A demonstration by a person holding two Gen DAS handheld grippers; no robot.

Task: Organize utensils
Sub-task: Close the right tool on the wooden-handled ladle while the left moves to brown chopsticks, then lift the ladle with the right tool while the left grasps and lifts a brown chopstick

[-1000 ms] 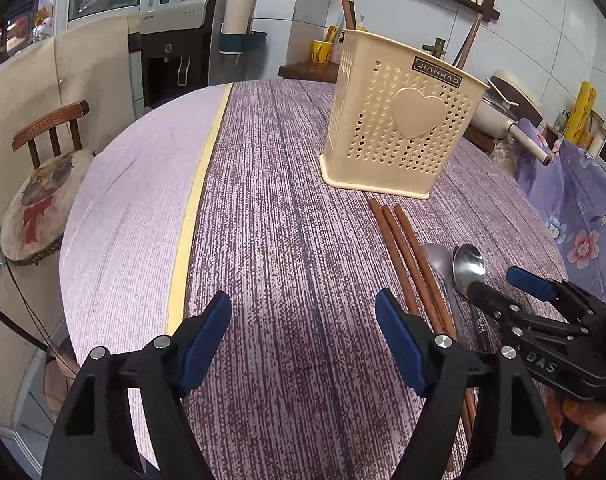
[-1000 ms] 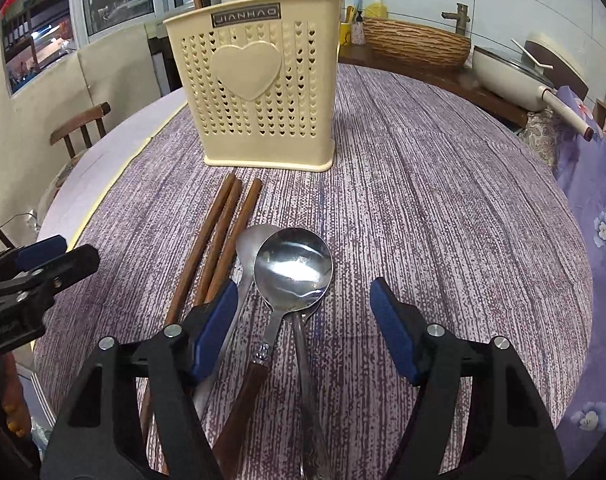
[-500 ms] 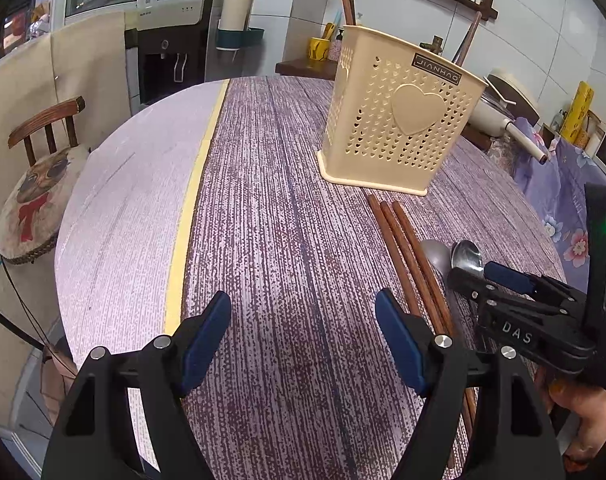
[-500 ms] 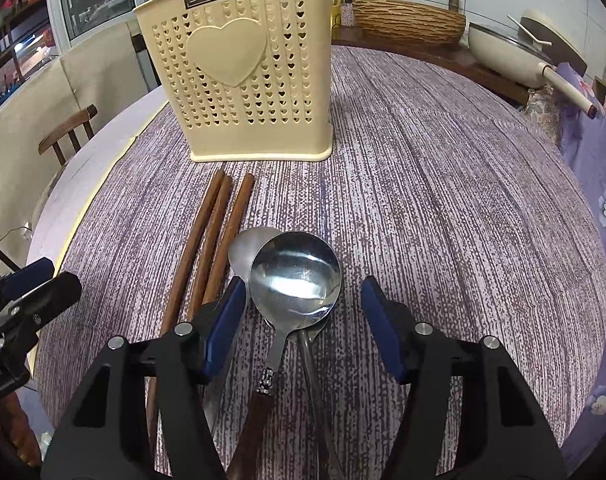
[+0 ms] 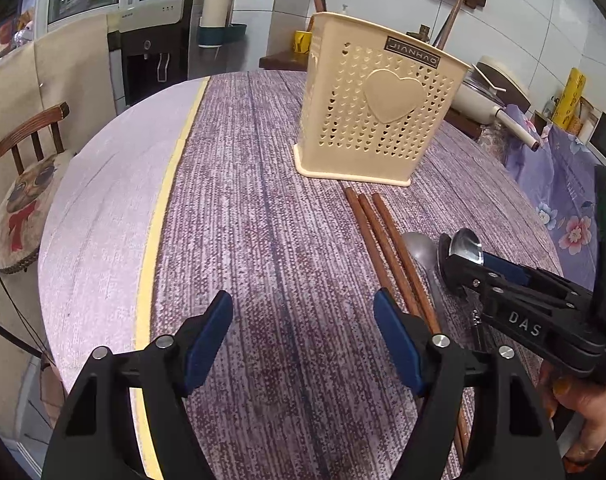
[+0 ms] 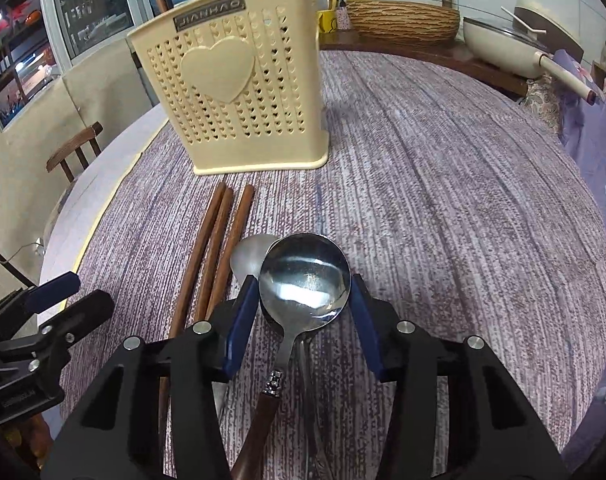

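Observation:
A cream perforated utensil holder [image 6: 239,92] with a heart stands upright on the round table [image 6: 443,200]; it also shows in the left wrist view [image 5: 375,108]. Three brown chopsticks [image 6: 219,248] lie in front of it, seen too in the left wrist view [image 5: 387,244]. Beside them lie a steel spoon with a wooden handle [image 6: 305,280] and a duller spoon [image 6: 249,254]. My right gripper [image 6: 305,312] has its pads against both sides of the steel spoon's bowl. My left gripper [image 5: 303,332] is open and empty over the cloth, left of the chopsticks.
A wooden chair [image 5: 27,168] with a dog cushion stands left of the table. A white pan [image 6: 511,44] and a woven basket [image 6: 403,20] sit on the counter behind. A floral purple cloth [image 5: 563,200] lies at the right.
My right gripper moved forward and narrowed until its pads flank the steel spoon's bowl. My left gripper stayed open and hardly moved.

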